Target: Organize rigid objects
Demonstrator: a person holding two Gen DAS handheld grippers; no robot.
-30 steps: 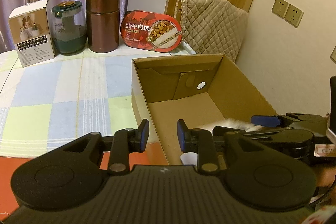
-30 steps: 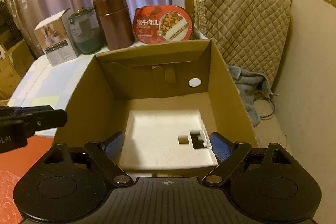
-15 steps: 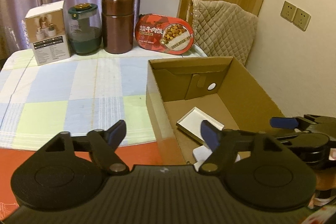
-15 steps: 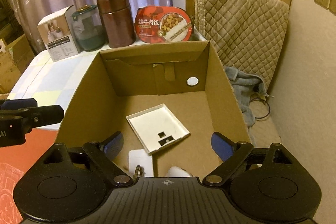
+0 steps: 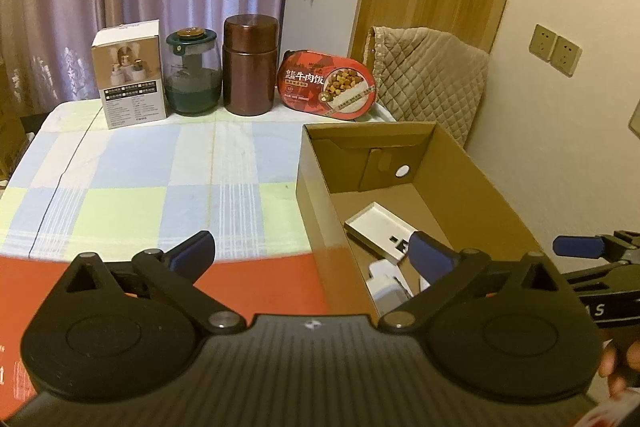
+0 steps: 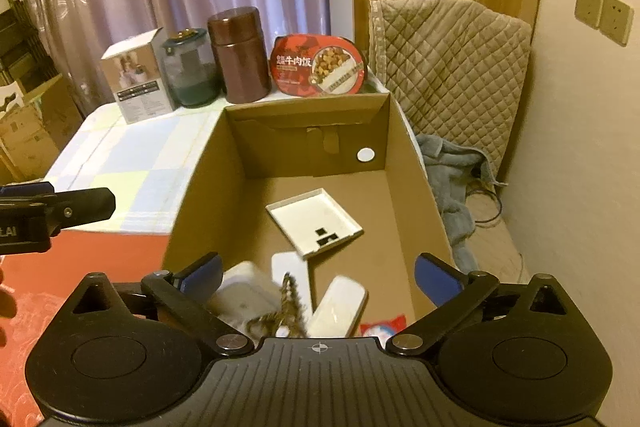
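Cardboard box stands open-topped at the right edge of the desk, serving as the collection point; its placement beside both grippers suits dropping items straight in. Inside the box, a white tray lies flat on the floor near the middle, open side up, with small dark cut-outs near one edge. Nearer the box's front wall lie several white plastic pieces, a brownish tangled item too blurred to identify, and a red-and-white packet.

Right gripper hovers above the box's front wall, jaws wide apart, holding nothing. Left gripper hangs over the box's left wall, jaws likewise apart and empty.

Beyond the box, along the desk's far edge, stand a red meal pack, a brown canister, a green-lidded jar and a white carton, upright in a row, judged awaiting sorting.
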